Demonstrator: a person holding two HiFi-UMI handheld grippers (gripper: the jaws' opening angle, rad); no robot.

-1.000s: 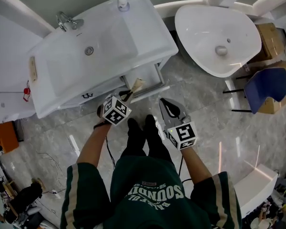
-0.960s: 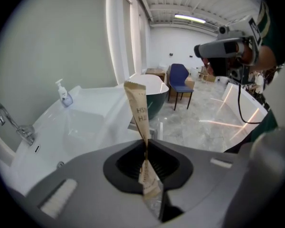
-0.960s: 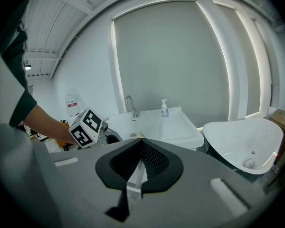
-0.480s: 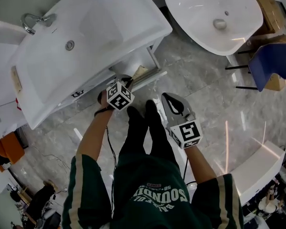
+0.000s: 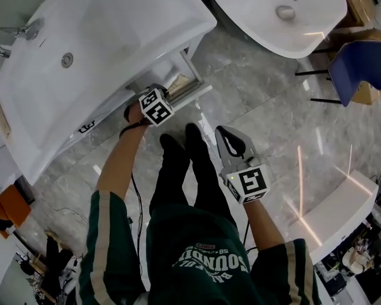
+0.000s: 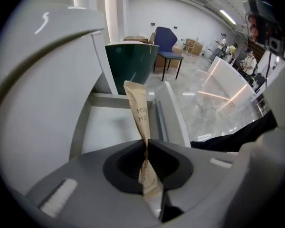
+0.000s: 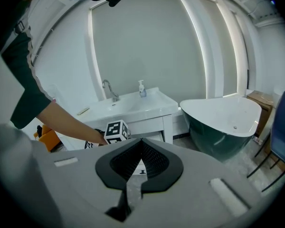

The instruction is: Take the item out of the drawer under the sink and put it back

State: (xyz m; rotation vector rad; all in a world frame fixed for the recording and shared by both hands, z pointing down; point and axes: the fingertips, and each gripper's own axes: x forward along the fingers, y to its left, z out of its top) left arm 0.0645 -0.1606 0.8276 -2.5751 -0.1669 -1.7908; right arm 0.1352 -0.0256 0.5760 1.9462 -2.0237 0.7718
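The item is out of the drawer and its return looks close but not finished: the left gripper (image 6: 146, 144) has its jaws pinched tight on a thin tan paper packet (image 6: 138, 109), which stands up from the grip just above the open drawer (image 6: 109, 133) and does not yet touch its bare white floor. From the head view the same gripper sits at the near edge of the sink (image 5: 82, 37), with the drawer pulled out below the basin towards the right and the packet's tan edge showing over it. By this reading, what is left is to lower the packet in, release it, and probably push the drawer shut. The right gripper (image 5: 223, 136) hangs well apart to the near right, over the marble floor (image 5: 267, 113), its jaws closed together with nothing between them. On the packet only the starts of two printed lines can be read, "HS" above "H2"; the rest is creased away. The person's green shirt (image 5: 203, 265) carries pale lettering, upside down, of which "SOUND" is legible.
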